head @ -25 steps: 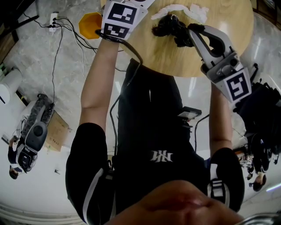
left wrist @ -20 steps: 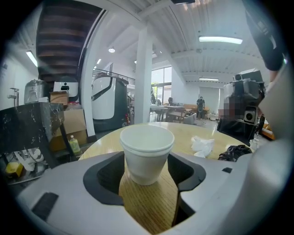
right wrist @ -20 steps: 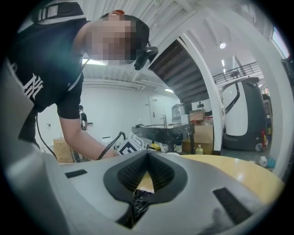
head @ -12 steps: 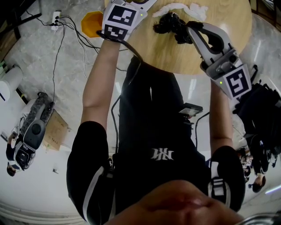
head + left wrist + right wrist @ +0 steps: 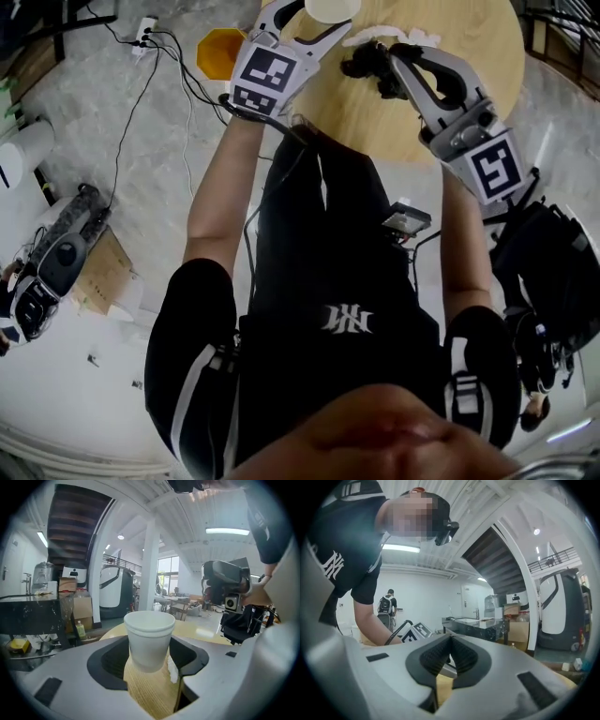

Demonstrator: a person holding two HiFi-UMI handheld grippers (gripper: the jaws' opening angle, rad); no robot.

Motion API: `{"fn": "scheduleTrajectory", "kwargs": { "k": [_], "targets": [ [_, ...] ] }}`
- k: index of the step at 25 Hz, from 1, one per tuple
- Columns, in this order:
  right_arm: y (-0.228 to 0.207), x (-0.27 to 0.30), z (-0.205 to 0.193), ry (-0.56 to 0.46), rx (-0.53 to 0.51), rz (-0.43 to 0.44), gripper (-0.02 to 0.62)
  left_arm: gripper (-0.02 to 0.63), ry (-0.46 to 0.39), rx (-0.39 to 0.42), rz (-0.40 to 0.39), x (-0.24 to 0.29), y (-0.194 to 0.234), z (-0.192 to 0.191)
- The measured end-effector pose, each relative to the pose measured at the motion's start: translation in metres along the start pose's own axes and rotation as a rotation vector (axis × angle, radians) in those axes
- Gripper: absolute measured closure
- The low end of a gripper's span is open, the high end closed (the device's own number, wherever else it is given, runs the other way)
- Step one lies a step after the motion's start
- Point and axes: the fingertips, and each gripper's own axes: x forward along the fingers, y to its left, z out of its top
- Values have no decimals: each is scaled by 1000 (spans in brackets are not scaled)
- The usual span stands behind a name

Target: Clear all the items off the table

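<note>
Left gripper (image 5: 150, 654), its jaws having just been closing, clamps the white cup (image 5: 149, 630) over the wooden table (image 5: 352, 108), so you hold something light, thin-walled and crushable: squeeze gently at mid-wall.

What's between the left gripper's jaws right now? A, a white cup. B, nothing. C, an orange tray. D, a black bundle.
A: the left gripper view shows a white cup between the jaws of the left gripper, which have just been closing on its sides.
</note>
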Motion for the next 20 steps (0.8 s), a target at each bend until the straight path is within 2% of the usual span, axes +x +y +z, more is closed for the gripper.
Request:
{"fn": "scheduleTrajectory", "kwargs": {
  "k": [4, 8, 14, 20],
  "targets": [
    [-1, 3, 28, -34, 4, 28, 592, 326, -22, -27, 16, -23, -5, 22],
    [8, 6, 57, -80, 2, 59, 592, 327, -34, -20, 50, -45, -2, 54],
    [0, -8, 77, -93, 29, 54, 592, 327, -65, 3, 95, -70, -1, 99],
    [-8, -10, 112, -120, -14, 49, 592, 327, -104, 17, 119, -96, 14, 142]
  ]
}}
